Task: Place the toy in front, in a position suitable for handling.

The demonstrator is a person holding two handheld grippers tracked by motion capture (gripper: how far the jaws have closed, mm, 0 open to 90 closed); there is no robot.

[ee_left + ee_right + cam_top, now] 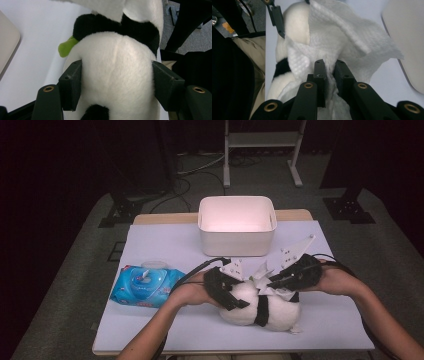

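**Wiping the plush panda, one gripper holding, one rubbing**

At the far left of the table (pixel 150 245) lies a blue pack of wet wipes (pixel 145 286), untouched, near its left edge. To its right, the left gripper (pixel 116 77) has its jaws spread wide around the white body of the plush panda (pixel 265 310), pads pressed into the fur on both sides, pinning the toy on the near middle of the table. Beyond it, toward the far edge, stands an empty white bin (pixel 236 225). Right of the panda, the right gripper (pixel 329 68) has its jaws pressed nearly together, pinching a crumpled white wipe (pixel 352 42) that drapes over the toy's upper side.

The step in hand looks like cleaning the toy's surface. The next move likely calls for dragging the wipe across the fur while the left gripper holds firm, so the soft body does not roll or slide away.
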